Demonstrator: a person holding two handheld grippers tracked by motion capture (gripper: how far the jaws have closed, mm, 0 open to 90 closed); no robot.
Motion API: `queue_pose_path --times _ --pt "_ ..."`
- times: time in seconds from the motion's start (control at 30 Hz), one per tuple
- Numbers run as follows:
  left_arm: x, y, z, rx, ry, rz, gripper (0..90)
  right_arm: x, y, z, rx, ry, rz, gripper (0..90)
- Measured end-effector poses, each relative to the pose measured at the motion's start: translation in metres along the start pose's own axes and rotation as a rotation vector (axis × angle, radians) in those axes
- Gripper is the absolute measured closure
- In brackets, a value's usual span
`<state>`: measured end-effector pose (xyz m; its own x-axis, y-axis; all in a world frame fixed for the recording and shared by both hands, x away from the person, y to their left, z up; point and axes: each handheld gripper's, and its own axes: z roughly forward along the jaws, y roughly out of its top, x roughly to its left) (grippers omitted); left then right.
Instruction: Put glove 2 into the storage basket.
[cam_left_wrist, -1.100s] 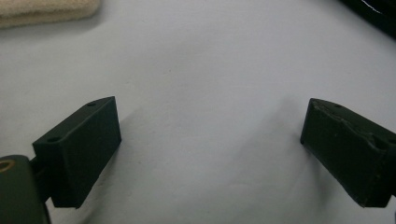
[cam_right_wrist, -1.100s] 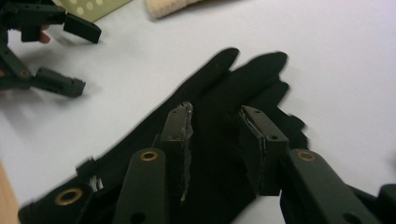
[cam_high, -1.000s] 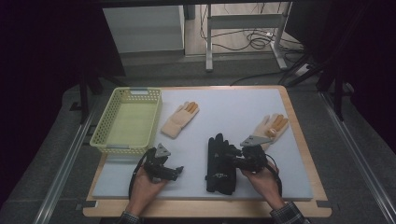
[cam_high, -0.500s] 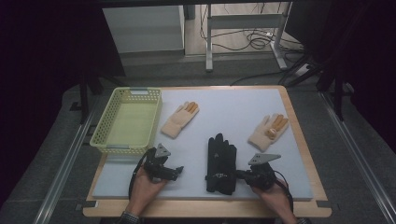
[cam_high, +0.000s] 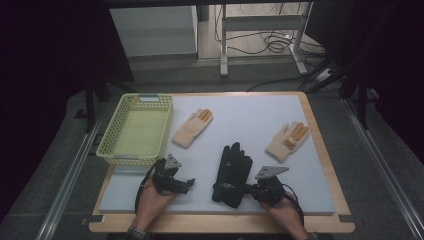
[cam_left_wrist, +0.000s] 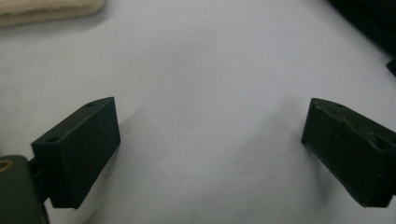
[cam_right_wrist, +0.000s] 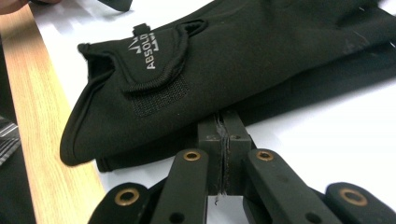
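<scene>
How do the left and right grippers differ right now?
The left gripper stands open over bare white mat, gripping nothing; the right gripper is shut, its tips at the edge of the black gloves. The left points away from them, the right straight at them. Both rest low near the table's front edge.

White-topped table (cam_high: 260, 112), yellow basket (cam_high: 136, 129), two cream gloves (cam_high: 192, 128), black gloves (cam_high: 232, 172)
</scene>
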<state>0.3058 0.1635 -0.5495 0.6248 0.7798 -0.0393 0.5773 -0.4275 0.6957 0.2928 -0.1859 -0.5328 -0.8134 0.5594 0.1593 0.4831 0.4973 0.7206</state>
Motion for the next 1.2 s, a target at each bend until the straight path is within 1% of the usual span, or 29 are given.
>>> queue_pose_path --times 0.07,0.17,0.2,0.23,0.27,0.3,0.33,0.47,0.5,0.53,0.63,0.7,0.73,0.77,0.83,0.9,0.97,1.07,1.1,1.17,1.2 --pt "0.003 -0.002 -0.002 0.001 0.009 -0.001 3.6 0.003 0.004 0.005 0.0 -0.003 -0.005 87.8" --pt "0.008 -0.004 -0.003 0.005 0.004 -0.003 2.8 0.008 0.011 0.016 -0.002 -0.005 -0.029 87.7" --pt "0.008 -0.004 -0.003 0.005 0.004 -0.003 2.8 0.008 0.011 0.016 -0.002 -0.005 -0.029 87.7" --pt "0.008 -0.004 -0.003 0.008 0.003 -0.001 2.8 0.01 0.016 0.022 -0.005 -0.006 -0.04 87.5" --pt "0.008 -0.004 -0.003 0.008 0.003 -0.001 2.8 0.01 0.016 0.022 -0.005 -0.006 -0.04 87.5" --pt "0.008 -0.004 -0.003 0.008 0.002 -0.001 2.8 0.012 0.02 0.027 -0.004 -0.013 -0.054 87.4" --pt "0.008 -0.004 -0.003 0.008 0.002 -0.001 2.8 0.012 0.02 0.027 -0.004 -0.013 -0.054 87.4" --pt "0.008 -0.004 -0.003 0.009 0.0 -0.005 2.8 0.017 0.029 0.037 0.0 -0.026 -0.076 87.3" --pt "0.008 -0.004 -0.003 0.009 0.002 -0.005 2.7 0.018 0.033 0.043 0.001 -0.029 -0.087 87.3" --pt "0.008 -0.004 -0.003 0.009 0.002 -0.002 2.7 0.018 0.033 0.043 0.001 -0.029 -0.087 87.3" --pt "0.008 -0.004 -0.003 0.008 0.007 -0.002 2.7 0.018 0.039 0.051 -0.004 -0.027 -0.102 87.3" --pt "0.007 -0.004 -0.003 0.008 0.007 -0.004 2.7 0.018 0.039 0.051 -0.006 -0.026 -0.099 87.1" --pt "0.007 -0.004 -0.003 0.008 0.007 -0.005 2.5 0.019 0.039 0.051 -0.004 -0.017 -0.097 83.3" --pt "0.007 -0.004 -0.003 0.006 0.008 -0.006 2.5 0.019 0.039 0.051 -0.004 -0.017 -0.097 83.3" --pt "0.007 -0.004 -0.003 0.006 0.007 -0.008 2.4 0.018 0.04 0.048 0.009 -0.004 -0.094 78.1" --pt "0.008 -0.004 -0.003 0.006 0.004 -0.009 2.5 0.015 0.038 0.042 0.0 -0.011 -0.085 74.9" --pt "0.008 -0.005 -0.003 0.005 0.004 -0.01 2.5 0.008 0.037 0.032 -0.019 -0.024 -0.068 71.2" --pt "0.008 -0.005 -0.003 0.005 0.004 -0.01 2.5 -0.005 0.034 0.017 -0.038 -0.076 -0.054 65.2" --pt "0.008 -0.005 -0.002 0.0 0.003 -0.018 2.5 -0.009 0.033 0.012 -0.043 -0.091 -0.045 62.6" --pt "0.008 -0.005 -0.003 0.003 0.003 -0.015 2.5 -0.017 0.03 0.005 -0.046 -0.123 -0.041 56.8" --pt "0.008 -0.005 -0.003 0.003 0.003 -0.014 2.5 -0.026 0.026 -0.004 -0.04 -0.169 -0.035 49.7"
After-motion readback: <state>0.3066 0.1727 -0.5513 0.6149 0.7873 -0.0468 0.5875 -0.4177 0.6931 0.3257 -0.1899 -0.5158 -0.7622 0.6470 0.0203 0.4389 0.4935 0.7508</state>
